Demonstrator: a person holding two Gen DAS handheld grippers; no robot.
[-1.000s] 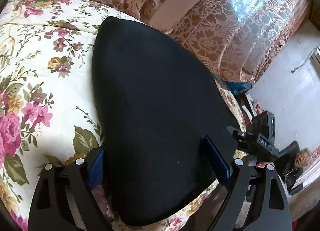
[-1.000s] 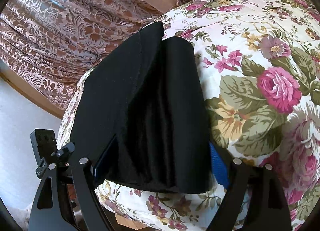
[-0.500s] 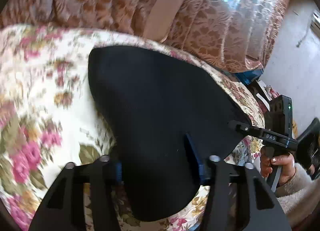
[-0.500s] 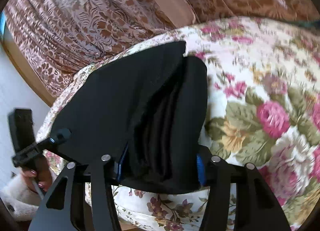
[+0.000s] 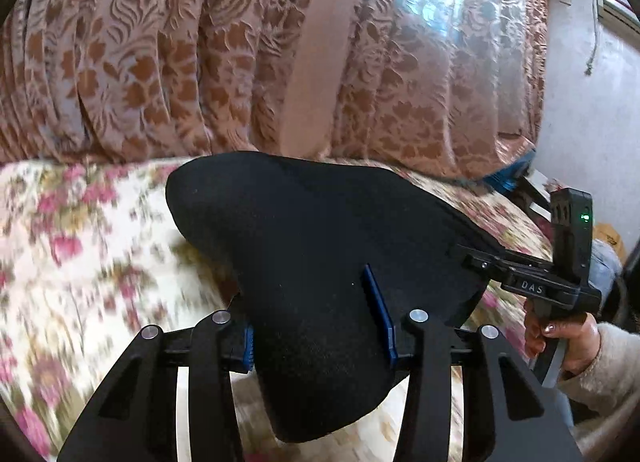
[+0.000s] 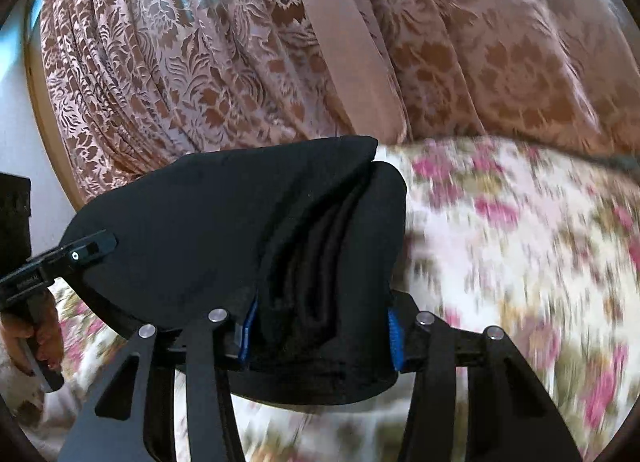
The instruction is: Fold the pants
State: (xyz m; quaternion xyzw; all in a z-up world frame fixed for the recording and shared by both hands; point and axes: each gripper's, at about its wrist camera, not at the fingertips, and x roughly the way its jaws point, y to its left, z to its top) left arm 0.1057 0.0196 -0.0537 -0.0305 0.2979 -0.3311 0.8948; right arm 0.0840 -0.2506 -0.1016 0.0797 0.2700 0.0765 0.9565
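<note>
The black pants [image 5: 320,246] are folded into a thick bundle and lifted off the floral bedspread [image 5: 80,254]. My left gripper [image 5: 316,326] is shut on the near left edge of the bundle. My right gripper [image 6: 320,326] is shut on the near right edge, where the stacked folded layers [image 6: 320,246] show. Each gripper also shows in the other's view: the right one [image 5: 480,262] at the bundle's right corner, the left one [image 6: 92,250] at its left corner.
Brown patterned curtains [image 5: 200,53] hang behind the bed. A white wall [image 5: 592,109] and clutter by the floor [image 5: 508,181] lie to the right. The bedspread [image 6: 520,246] spreads right of the bundle. A hand in a beige sleeve [image 5: 568,338] holds the right gripper.
Both grippers closed from wide open onto the bundle's near edge and lifted it. The views tilted up, so the curtains now fill the upper half.
</note>
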